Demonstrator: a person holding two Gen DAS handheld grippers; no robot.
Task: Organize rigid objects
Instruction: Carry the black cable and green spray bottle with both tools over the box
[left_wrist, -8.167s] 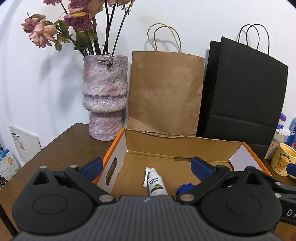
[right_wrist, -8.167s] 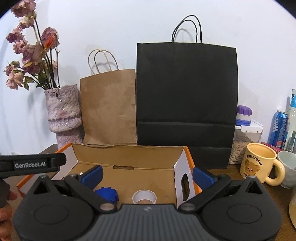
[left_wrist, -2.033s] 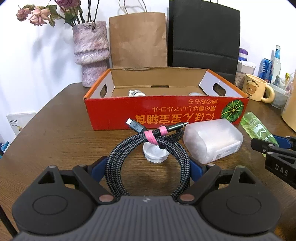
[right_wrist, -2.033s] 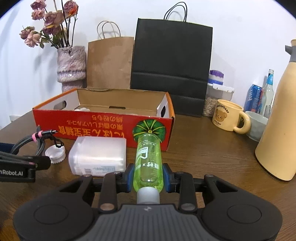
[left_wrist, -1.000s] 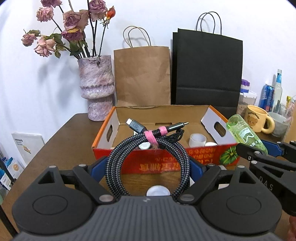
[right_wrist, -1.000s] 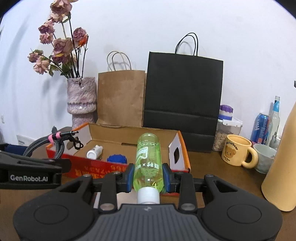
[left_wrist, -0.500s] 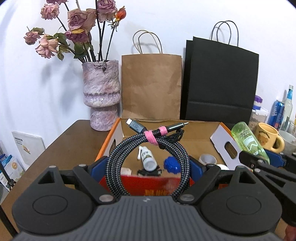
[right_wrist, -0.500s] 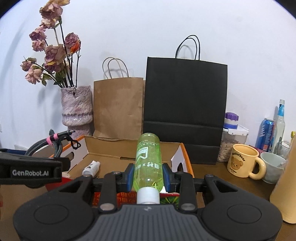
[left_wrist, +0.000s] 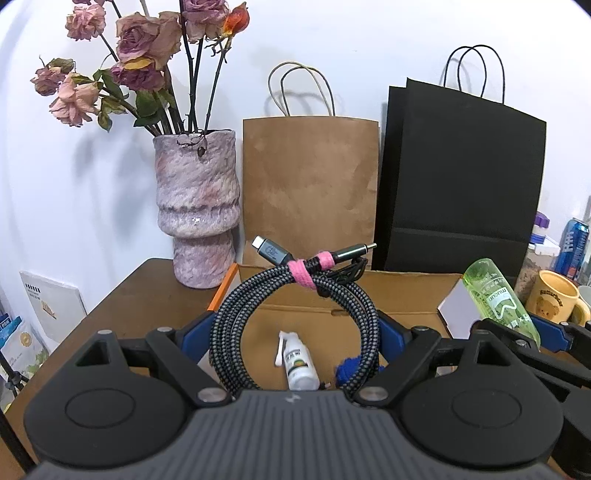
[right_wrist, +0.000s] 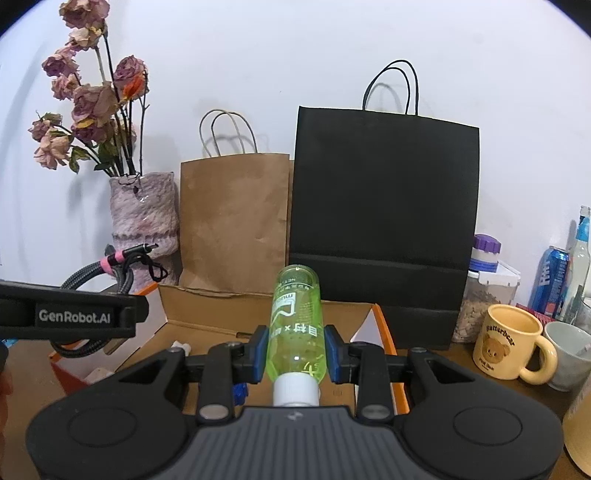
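My left gripper (left_wrist: 295, 332), jaws wide, clamps the coiled cable (left_wrist: 295, 317); my right gripper (right_wrist: 295, 354), jaws narrow, squeezes the green bottle (right_wrist: 295, 325). Both hang over the open cardboard box (left_wrist: 406, 291), spray bottle (left_wrist: 299, 365) inside.

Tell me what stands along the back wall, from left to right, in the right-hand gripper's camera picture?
Mottled pink-grey vase of dried roses → brown paper bag with handles → tall black paper bag → clear storage jar with purple lid → blue drink can.
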